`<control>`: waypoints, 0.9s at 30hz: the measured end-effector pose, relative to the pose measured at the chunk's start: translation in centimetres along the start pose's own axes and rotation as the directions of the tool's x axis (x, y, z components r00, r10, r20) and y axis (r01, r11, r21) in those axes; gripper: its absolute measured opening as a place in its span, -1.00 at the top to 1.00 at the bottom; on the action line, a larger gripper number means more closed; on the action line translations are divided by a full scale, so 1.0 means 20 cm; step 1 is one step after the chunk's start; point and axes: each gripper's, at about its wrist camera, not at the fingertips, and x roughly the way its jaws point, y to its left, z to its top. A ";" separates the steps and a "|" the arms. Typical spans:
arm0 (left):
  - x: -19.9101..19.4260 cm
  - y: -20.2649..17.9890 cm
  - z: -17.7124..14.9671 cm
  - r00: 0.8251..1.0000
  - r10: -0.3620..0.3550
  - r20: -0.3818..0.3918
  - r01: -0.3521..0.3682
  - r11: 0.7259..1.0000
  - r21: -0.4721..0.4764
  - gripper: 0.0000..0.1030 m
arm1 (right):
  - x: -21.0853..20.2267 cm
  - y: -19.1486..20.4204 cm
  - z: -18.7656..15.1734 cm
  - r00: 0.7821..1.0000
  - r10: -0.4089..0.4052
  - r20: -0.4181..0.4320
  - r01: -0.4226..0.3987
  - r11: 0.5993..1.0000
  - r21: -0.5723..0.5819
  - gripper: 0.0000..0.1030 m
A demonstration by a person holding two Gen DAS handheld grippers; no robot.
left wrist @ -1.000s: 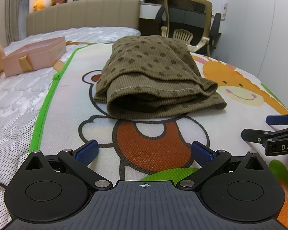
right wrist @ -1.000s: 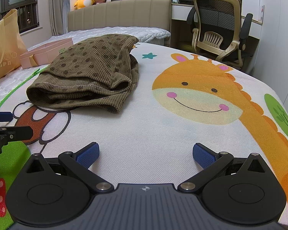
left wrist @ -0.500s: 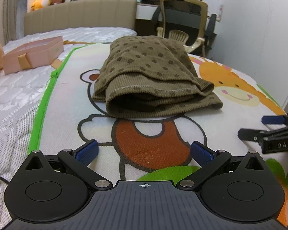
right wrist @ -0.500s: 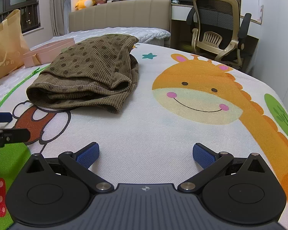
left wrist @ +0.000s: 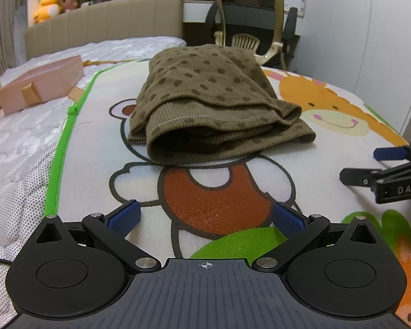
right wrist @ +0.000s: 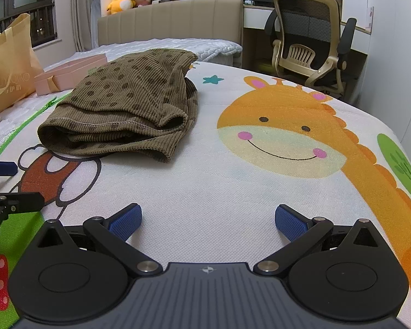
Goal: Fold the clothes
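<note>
Left wrist view: we are seeing the cartoon mat [left wrist: 233,181] covering the bed, office chair [left wrist: 249,24] behind. Folded brown garment [left wrist: 205,109] is lying mid-mat. We are holding left gripper [left wrist: 205,216] and right gripper [right wrist: 208,219] wide apart, empty, short of it.

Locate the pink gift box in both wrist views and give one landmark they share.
Left wrist: pink gift box at the left edge, left of the brown dotted garment.
Right wrist: upper left, partly behind the garment.
Shared landmark: yellow duck plush above the headboard.
</note>
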 end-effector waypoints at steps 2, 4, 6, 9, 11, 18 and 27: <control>0.01 -0.01 0.00 1.000 0.011 -0.005 -0.011 1.000 0.015 -1.00 | 0.00 0.00 0.00 1.000 -0.001 0.000 0.001 1.000 -0.002 -1.00; 0.01 -0.02 0.00 1.000 0.014 -0.008 -0.014 1.000 0.021 -1.00 | 0.00 -0.01 0.00 1.000 0.002 -0.001 -0.002 1.000 -0.002 -1.00; 0.01 -0.02 -0.01 1.000 0.013 -0.007 -0.013 1.000 0.020 -1.00 | 0.00 -0.01 0.00 1.000 0.002 -0.001 -0.002 1.000 0.000 -1.00; 0.00 -0.02 -0.01 1.000 0.016 -0.008 -0.016 1.000 0.023 -1.00 | 0.00 -0.01 0.00 1.000 0.003 -0.001 -0.003 1.000 0.001 -1.00; 0.00 -0.02 -0.01 1.000 0.017 -0.008 -0.017 1.000 0.023 -1.00 | 0.00 0.00 0.00 1.000 0.001 -0.001 -0.001 1.000 0.001 -1.00; 0.01 -0.02 -0.01 1.000 0.019 -0.009 -0.019 0.999 0.026 -1.00 | 0.00 0.00 0.00 1.000 0.000 -0.001 0.000 1.000 0.001 -1.00; 0.00 -0.02 -0.01 1.000 0.018 -0.009 -0.018 1.000 0.025 -1.00 | 0.00 0.00 0.00 1.000 -0.001 -0.001 0.001 1.000 0.001 -1.00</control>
